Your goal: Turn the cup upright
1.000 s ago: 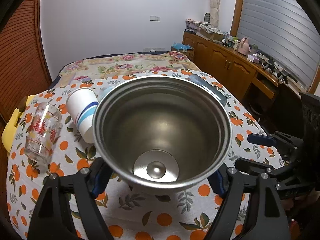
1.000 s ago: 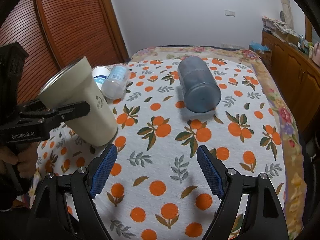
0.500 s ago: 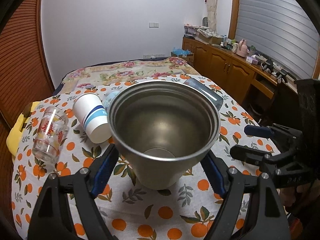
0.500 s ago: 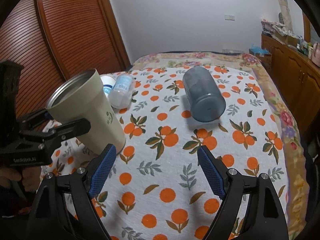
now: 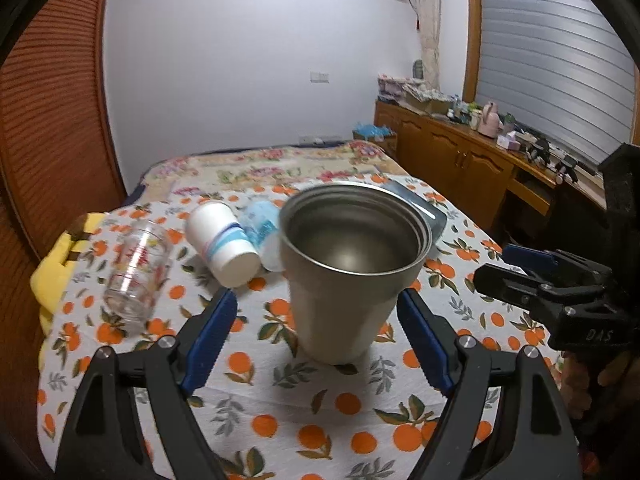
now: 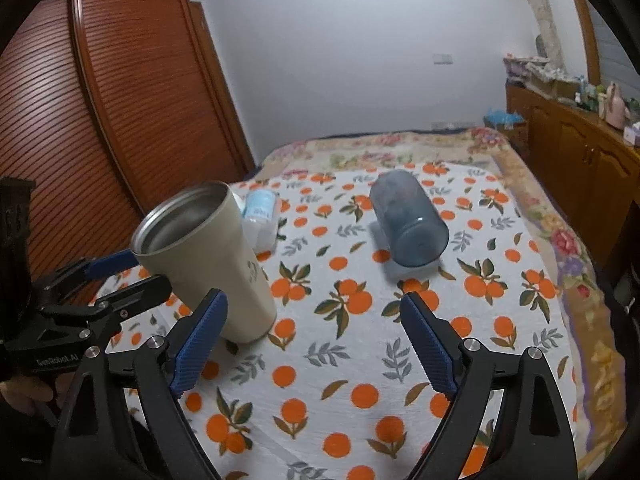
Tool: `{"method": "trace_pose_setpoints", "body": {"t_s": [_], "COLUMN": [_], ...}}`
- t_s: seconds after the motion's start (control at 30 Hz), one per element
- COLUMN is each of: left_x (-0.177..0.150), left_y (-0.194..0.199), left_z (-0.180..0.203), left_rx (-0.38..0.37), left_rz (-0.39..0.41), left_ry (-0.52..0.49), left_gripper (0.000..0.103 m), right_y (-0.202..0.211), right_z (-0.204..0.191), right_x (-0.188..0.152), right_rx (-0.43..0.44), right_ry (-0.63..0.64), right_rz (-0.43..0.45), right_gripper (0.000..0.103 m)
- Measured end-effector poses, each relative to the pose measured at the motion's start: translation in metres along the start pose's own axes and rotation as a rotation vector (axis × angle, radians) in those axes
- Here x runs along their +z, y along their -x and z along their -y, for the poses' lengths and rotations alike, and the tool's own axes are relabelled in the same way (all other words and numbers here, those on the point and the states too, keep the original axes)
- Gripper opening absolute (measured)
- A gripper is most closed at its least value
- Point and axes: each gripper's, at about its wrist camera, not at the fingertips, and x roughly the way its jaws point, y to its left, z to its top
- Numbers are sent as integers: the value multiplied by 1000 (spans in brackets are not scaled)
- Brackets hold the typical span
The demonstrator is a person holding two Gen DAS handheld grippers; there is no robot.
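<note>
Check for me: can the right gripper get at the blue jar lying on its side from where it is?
Probably yes. The right gripper is open and empty, and the blue jar lies ahead of it with only bare tablecloth between. The beige tumbler and left gripper sit off to the side.

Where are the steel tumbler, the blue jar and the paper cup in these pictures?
steel tumbler [image 5: 340, 316]: left wrist view, outer wall.
blue jar [image 6: 404, 216]: right wrist view, its side.
paper cup [image 5: 220, 236]: left wrist view, striped side.
</note>
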Motion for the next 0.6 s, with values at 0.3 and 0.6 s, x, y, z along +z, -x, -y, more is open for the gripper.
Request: {"method": "trace_pose_setpoints", "body": {"t_s": [0.3,0.6], "left_x": [-6,-17], "left_y": [31,39], "left_z": [-13,-18], "left_rx": [95,116], "left_rz": [91,103], "left_ry": [1,24], "left_gripper": [88,93], "right_y": [22,27], "right_z": [-20,-22], "right_x": [-8,-12], "right_rx": [-71,-117], "right_ry": [15,10], "right_rz": [118,150], "right_gripper": [100,102]}}
